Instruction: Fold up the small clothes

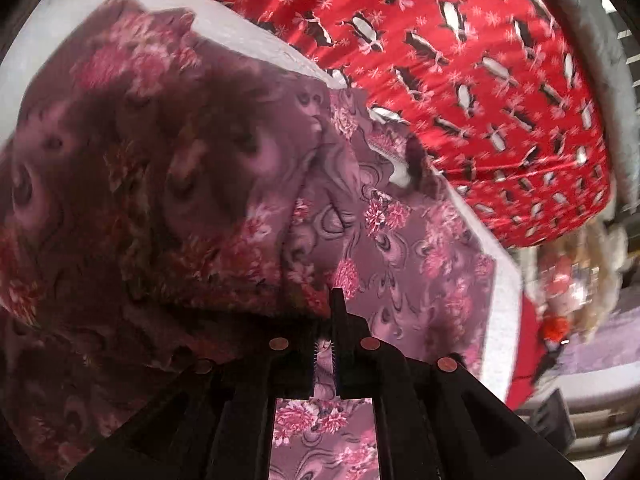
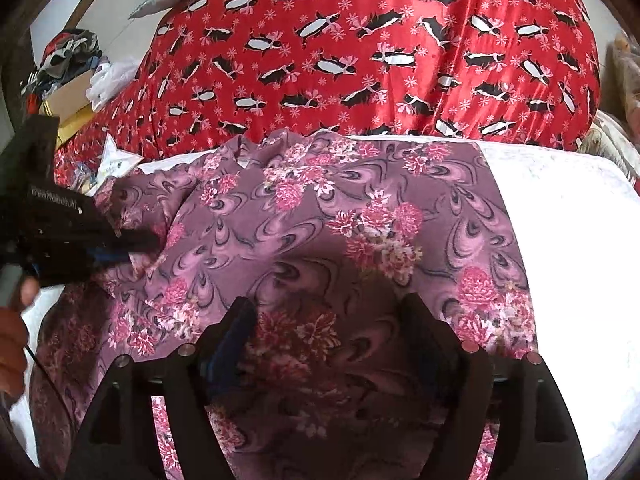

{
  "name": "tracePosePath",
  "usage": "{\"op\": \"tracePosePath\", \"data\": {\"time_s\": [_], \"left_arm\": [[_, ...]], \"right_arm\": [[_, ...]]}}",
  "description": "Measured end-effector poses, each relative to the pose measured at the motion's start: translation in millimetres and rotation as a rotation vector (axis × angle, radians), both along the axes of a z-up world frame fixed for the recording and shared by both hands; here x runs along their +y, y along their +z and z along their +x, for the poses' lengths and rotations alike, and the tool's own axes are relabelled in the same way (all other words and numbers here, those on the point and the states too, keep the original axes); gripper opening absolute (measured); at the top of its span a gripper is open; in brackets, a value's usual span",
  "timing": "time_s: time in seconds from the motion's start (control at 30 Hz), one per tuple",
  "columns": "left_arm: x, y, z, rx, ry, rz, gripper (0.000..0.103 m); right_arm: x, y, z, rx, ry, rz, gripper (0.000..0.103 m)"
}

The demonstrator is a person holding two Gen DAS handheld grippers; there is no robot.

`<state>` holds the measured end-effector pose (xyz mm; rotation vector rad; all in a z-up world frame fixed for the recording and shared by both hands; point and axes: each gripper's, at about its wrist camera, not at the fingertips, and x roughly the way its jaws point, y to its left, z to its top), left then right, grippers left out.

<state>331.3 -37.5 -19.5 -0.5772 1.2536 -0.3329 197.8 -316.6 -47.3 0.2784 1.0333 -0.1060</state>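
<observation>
A mauve garment (image 2: 320, 216) printed with pink flowers and swirls lies spread on a white cloth (image 2: 568, 240) over the bed, with a red bedspread (image 2: 360, 48) patterned in black-and-white shapes behind it. The left gripper (image 2: 136, 244) comes in from the left side, its fingers clenched on the garment's left edge; from its own camera a fold of the fabric drapes up and over, blurred and close to the lens, and cloth shows pinched between the fingers. White lettering runs along its black body, too blurred to read with confidence. A hand (image 2: 12, 344) shows at the left edge beneath it. The right gripper (image 2: 332, 320) hangs over the garment's near part, fingers released and spread wide, nothing between them but fabric below.
</observation>
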Motion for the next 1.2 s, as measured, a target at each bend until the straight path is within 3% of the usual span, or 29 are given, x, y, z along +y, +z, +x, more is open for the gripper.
{"op": "tracePosePath", "data": {"time_s": [0.1,0.17,0.23,0.3,0.37,0.47,0.53,0.63,0.7,0.73,0.77,0.83,1.0,1.1,1.2], "left_arm": [[22,8,-4,0.016,0.032,-0.087,0.005],[43,19,-16,-0.022,0.075,-0.117,0.008],[70,30,-32,-0.071,0.16,-0.086,0.025],[98,31,-45,-0.1,0.309,-0.019,0.037],[114,22,-46,-0.094,0.39,-0.017,0.038],[120,4,-38,-0.066,0.429,-0.07,0.038],[115,-10,-29,-0.061,0.424,-0.076,0.038],[111,-29,-19,-0.046,0.417,-0.095,0.038],[111,-34,-10,-0.05,0.417,-0.094,0.038],[109,-35,-7,-0.053,0.412,-0.09,0.039],[106,-35,-1,-0.06,0.404,-0.081,0.04],[106,-33,-5,-0.067,0.394,-0.077,0.047],[99,-28,-16,-0.078,0.348,-0.069,0.051],[96,-27,-20,-0.083,0.34,-0.045,0.051],[91,-26,-18,-0.092,0.343,-0.028,0.051]], "right_arm": [[4,1,3,0.02,0.011,-0.022,0.081],[6,5,7,0.042,0.008,-0.044,0.079],[10,16,10,0.021,-0.01,-0.033,0.078],[22,32,16,-0.043,0.009,0.034,0.079],[42,42,26,-0.068,0.057,0.073,0.079],[85,46,47,-0.059,0.176,0.093,0.079],[116,39,63,-0.019,0.242,0.032,0.079],[134,22,82,0.037,0.256,-0.053,0.075],[128,15,88,0.036,0.228,0.004,0.057],[120,16,88,0.017,0.215,0.085,0.032],[115,18,87,0.003,0.201,0.133,0.015],[98,26,81,-0.047,0.15,0.194,0.014],[34,45,42,-0.154,-0.054,0.346,0.014],[-14,35,13,-0.136,-0.207,0.424,0.014],[-51,15,-21,-0.062,-0.333,0.464,0.019]]}}
